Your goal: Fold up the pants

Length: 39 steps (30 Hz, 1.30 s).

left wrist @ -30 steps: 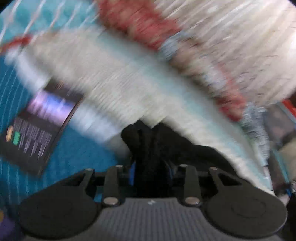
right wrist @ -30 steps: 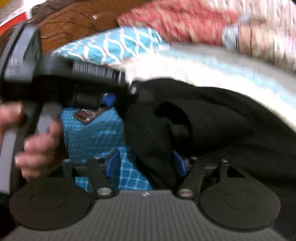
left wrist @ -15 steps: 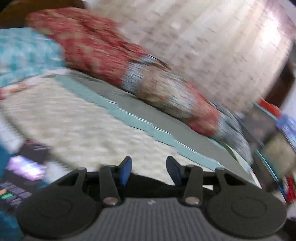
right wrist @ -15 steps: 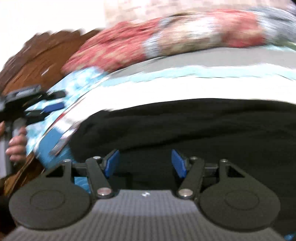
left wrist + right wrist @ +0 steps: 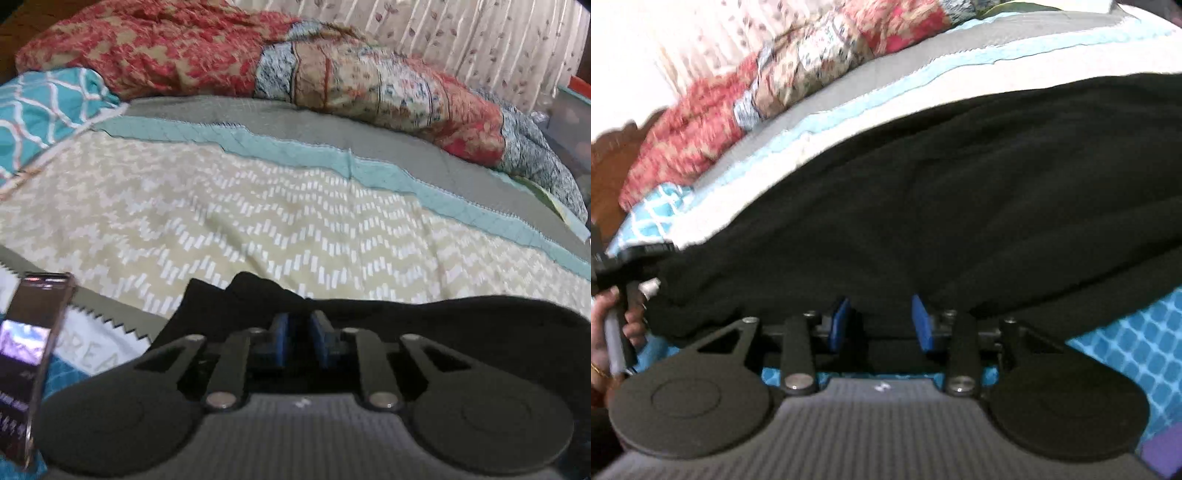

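The black pants lie spread across the bed. In the left wrist view their near edge runs along the bottom, with a bunched corner rising at the left. My left gripper is low at that edge, its blue pads close together on a fold of the black cloth. My right gripper is open at the pants' near edge, cloth lying between and over its blue pads. The left gripper also shows at the far left of the right wrist view, held by a hand at the pants' end.
The bed has a beige chevron cover with a teal stripe. A red patterned quilt and a teal pillow lie at the back. A phone lies at the left. A blue patterned sheet lies near the right gripper.
The pants came down from the lifted, bunched hold and now lie flat. The left gripper opened, then closed on the edge. The right gripper stays open and swung along the pants.
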Each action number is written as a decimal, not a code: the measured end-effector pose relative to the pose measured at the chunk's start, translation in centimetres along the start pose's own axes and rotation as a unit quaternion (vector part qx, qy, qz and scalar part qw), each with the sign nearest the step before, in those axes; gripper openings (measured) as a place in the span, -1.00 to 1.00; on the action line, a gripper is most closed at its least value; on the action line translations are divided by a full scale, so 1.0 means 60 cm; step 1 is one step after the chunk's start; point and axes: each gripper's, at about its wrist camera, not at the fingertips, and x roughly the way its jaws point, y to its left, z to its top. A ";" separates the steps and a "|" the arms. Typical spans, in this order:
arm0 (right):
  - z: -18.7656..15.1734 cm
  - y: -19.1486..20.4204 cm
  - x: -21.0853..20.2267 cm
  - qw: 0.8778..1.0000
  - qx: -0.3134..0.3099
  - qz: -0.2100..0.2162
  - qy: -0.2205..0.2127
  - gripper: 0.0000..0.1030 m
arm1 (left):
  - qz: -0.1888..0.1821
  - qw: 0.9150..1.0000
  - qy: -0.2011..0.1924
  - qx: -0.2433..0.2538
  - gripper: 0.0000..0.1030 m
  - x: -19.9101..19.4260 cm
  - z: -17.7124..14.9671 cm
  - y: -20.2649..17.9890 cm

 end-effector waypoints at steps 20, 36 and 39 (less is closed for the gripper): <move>0.093 -0.417 -0.214 0.899 0.241 -0.218 -0.293 0.21 | -0.128 0.984 0.117 0.047 -0.22 -0.016 -0.098 -0.247; 0.100 -0.134 -0.140 0.949 -0.204 -0.151 -0.185 -0.68 | -0.127 0.982 0.136 0.011 -0.22 -0.010 -0.107 -0.209; 0.057 -0.081 -0.072 0.944 -0.286 -0.134 -0.092 -0.66 | -0.130 0.983 0.127 0.008 -0.20 -0.022 -0.109 -0.195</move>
